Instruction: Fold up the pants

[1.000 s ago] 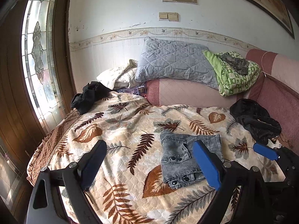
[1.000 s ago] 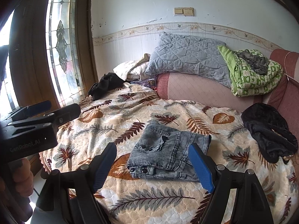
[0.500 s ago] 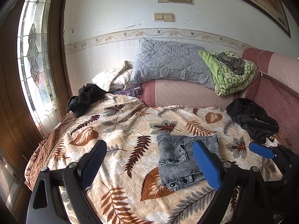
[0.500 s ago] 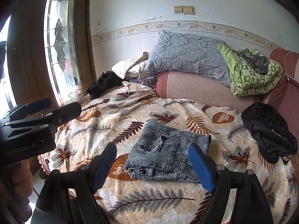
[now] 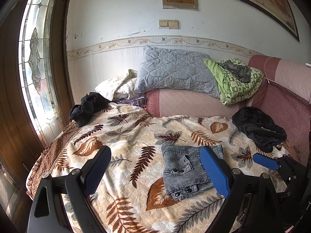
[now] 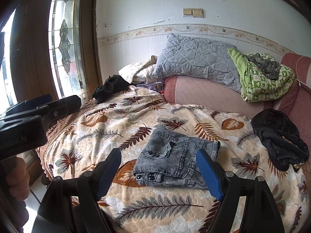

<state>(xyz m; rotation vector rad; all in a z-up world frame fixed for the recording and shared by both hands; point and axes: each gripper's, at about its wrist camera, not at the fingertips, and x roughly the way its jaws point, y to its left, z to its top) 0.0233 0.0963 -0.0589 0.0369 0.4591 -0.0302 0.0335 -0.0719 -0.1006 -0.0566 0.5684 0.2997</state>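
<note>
While both claws, left [image 5: 155, 171] and right [image 6: 158, 171], hung open, the folded jeans [image 6: 175, 161] looked heavy, limp, best pinched at the waistband.

One folded grey pants [image 6: 175, 159], two black garments [image 5: 88, 106] [image 5: 258, 128], two pillows [image 5: 175, 71] [image 5: 116, 85], one green quilt [image 5: 239, 83].

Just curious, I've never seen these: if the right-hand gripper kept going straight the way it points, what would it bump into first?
Most likely the folded grey jeans on the leaf-print blanket; the open right gripper points at them, though depth is uncertain.
</note>
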